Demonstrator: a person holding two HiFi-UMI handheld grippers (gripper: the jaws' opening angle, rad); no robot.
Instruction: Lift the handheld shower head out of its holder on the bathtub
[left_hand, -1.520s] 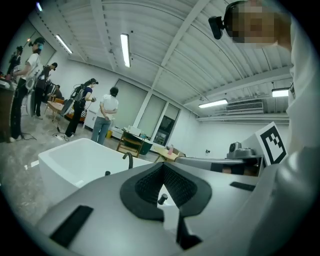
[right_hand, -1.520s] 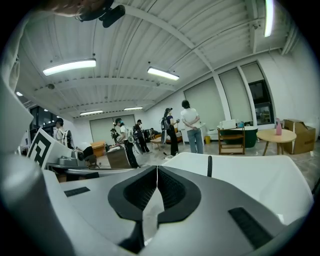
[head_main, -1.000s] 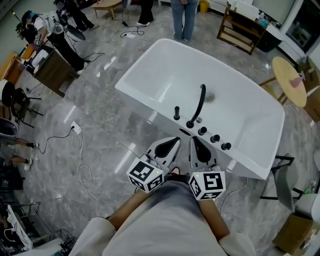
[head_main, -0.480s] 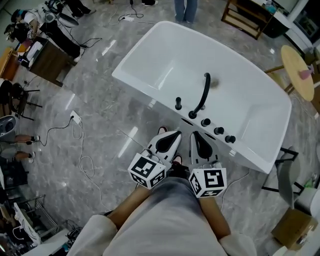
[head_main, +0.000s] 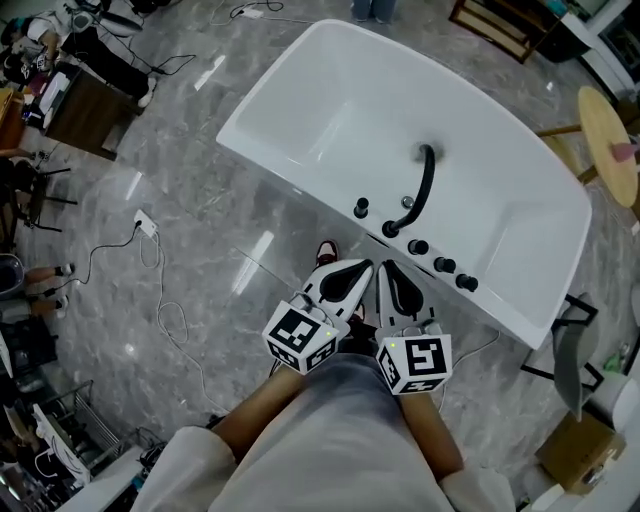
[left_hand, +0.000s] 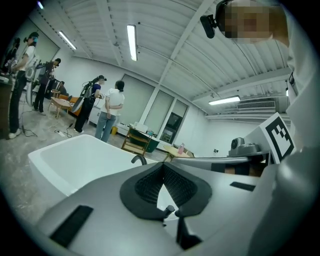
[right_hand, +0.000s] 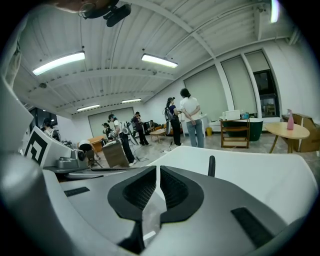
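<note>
Shower head stands on bathtub rim, beyond left tool and right tool.

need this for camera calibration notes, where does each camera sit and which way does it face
Head view: on the person's head, facing steeply down at the bathtub; forearms, left gripper and right gripper show.
Left gripper view: on the left gripper, facing along its shut jaws over the bathtub; the right gripper's marker cube shows.
Right gripper view: on the right gripper, facing likewise; the left gripper's marker cube shows.
Shared: all see the bathtub.
</note>
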